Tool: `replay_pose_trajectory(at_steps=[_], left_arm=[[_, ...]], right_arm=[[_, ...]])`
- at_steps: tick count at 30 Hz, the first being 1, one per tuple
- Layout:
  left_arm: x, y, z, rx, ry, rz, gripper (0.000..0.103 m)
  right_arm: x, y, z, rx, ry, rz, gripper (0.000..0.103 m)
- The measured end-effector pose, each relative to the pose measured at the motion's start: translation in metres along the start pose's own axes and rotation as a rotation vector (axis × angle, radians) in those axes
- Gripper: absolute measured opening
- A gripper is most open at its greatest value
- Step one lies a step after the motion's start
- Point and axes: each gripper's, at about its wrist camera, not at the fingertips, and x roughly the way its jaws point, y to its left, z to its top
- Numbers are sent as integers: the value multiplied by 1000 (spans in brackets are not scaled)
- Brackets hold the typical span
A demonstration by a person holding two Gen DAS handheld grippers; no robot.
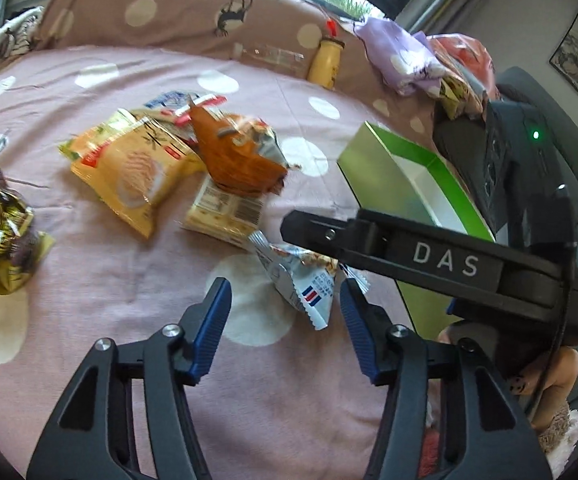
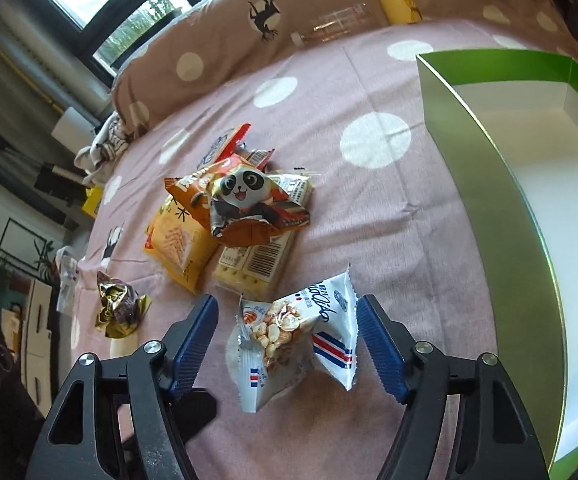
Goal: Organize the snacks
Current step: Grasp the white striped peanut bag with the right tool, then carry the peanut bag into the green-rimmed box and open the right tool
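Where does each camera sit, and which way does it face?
Left wrist: on the left claw, angled down across the pink spotted bedsheet at the snack pile; the right claw's black body and a hand show.
Right wrist: on the right claw, tilted down at the white-and-blue nut packet, which lies between its open fingers.
Shared: that packet, the pile, the green-walled open box.

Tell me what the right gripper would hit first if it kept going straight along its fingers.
Most likely the white nut packet. It lies directly between the right gripper fingers, whose pads do not touch it. Depth is hard to judge, but nothing else shows in that line before the pink spotted bedcover beneath the packet.
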Motion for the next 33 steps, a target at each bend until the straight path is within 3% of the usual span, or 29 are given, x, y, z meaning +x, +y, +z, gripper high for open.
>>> replay_pose_trajectory(at_steps=[3,7,10,12,16,25,29,33], left_arm=[[11,-6,1,0,25,11,53],[15,-10,2,-10,39,-33,51],[26,-16,3,5,50,-11,38],[29,-17,3,5,59,-21,32],[26,-25,5,38,36,-11,31],[-10,-87,16,246,-120,-53,30],[-6,-117,20,335,-139,-114,30],[9,-143,25,386,-115,-171,30]], right_arm=[[8,-7,1,22,29,-20,74],[17,-13,0,35,65,-30,74],[22,-15,0,35,80,-4,74],[21,-16,0,33,78,0,60],[16,-19,1,39,63,0,58],[-62,-19,1,40,-190,21,57],[-99,-36,-4,79,-304,-10,57],[-122,-62,-5,160,-363,-39,57]])
